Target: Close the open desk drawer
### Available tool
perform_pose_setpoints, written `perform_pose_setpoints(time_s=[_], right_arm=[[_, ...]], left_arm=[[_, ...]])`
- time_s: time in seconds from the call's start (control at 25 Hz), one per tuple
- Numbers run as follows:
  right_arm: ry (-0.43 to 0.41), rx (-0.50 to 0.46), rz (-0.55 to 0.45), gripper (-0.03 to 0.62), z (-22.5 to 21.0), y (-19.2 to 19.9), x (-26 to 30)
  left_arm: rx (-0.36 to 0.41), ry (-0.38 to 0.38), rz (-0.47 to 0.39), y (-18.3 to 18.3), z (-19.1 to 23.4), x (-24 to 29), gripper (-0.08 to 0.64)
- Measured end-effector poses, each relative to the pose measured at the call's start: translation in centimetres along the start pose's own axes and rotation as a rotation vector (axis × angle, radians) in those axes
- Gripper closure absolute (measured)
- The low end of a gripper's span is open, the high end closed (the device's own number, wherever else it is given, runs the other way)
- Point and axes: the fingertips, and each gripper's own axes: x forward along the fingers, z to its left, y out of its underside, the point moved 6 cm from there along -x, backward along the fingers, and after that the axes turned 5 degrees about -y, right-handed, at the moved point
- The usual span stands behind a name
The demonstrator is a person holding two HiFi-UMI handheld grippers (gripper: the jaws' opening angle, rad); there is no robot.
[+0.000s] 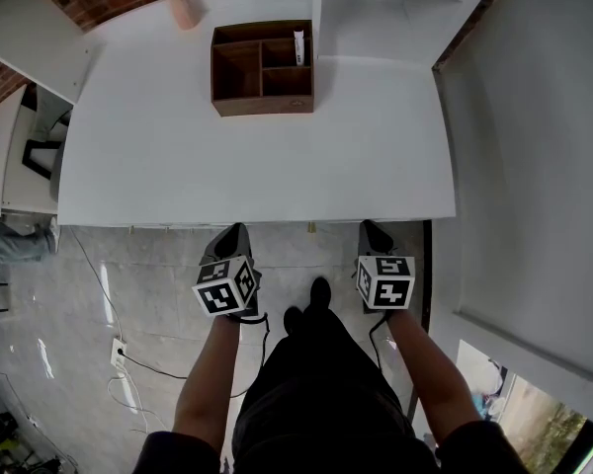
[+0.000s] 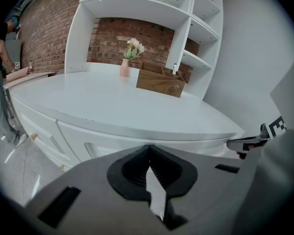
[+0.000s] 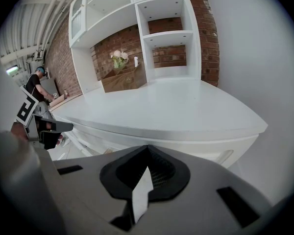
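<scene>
Jaws on left gripper [image 1: 234,233] are pressed together with nothing between them. It hovers just off the front edge of the desk [image 1: 178,166], left of centre. Drawer fronts [image 2: 81,137] sit under the desk top and look flush with that edge. Wooden organiser [image 1: 239,107] stands at the desk's back, mid-width. Right gripper [image 1: 373,229] hovers near the desk's front right corner, also closed and empty.
</scene>
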Motion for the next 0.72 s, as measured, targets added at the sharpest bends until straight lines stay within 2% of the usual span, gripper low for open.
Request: perform_pose_setpoints(time_s=[0.48,0.72], right_arm=[[0.01,0.009,-0.01,0.588,0.0,-0.2,0.1],[-0.003,0.018,-0.068,0.588,0.5,-0.6,-1.3]], left_arm=[[0.01,0.008,-0.009,-0.1,0.1,0.2,0.549],[0.002,0.025,-0.028,-0.2,-0.2,-0.5,0.549]])
